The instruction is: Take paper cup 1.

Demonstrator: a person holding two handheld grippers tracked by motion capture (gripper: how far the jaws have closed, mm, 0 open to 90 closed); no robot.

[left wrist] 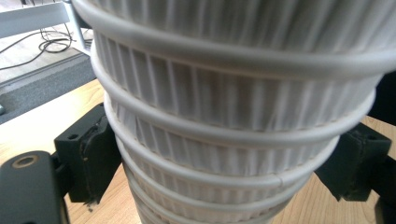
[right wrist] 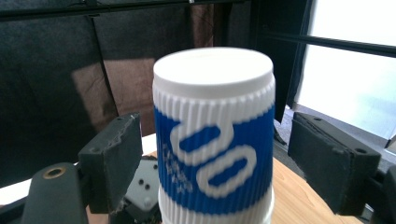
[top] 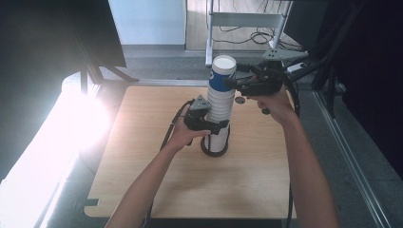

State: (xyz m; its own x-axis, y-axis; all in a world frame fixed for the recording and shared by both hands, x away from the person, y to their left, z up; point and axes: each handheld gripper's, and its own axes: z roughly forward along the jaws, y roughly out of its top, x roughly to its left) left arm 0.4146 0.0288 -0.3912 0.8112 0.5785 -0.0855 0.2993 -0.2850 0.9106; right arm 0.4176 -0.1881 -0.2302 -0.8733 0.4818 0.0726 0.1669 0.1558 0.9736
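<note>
A tall stack of white ribbed cups (top: 219, 118) stands upside down at the middle of the wooden table (top: 190, 190), its foot inside a black ring (top: 207, 151). The top cup (top: 222, 75) is blue and white, with its flat white bottom up. My left gripper (top: 217, 127) is shut on the lower part of the stack; in the left gripper view its pads (left wrist: 95, 149) press on the ribbed cups (left wrist: 233, 116) from both sides. My right gripper (top: 233, 80) is level with the blue cup (right wrist: 215, 140), open, with a gap between each pad (right wrist: 114, 154) and the cup.
A small round dark object (top: 240, 100) lies on the table behind the stack. A metal frame (top: 247, 21) and cables stand on the floor beyond the table's far edge. Strong glare (top: 81, 123) covers the left side. Black cables trail from both grippers.
</note>
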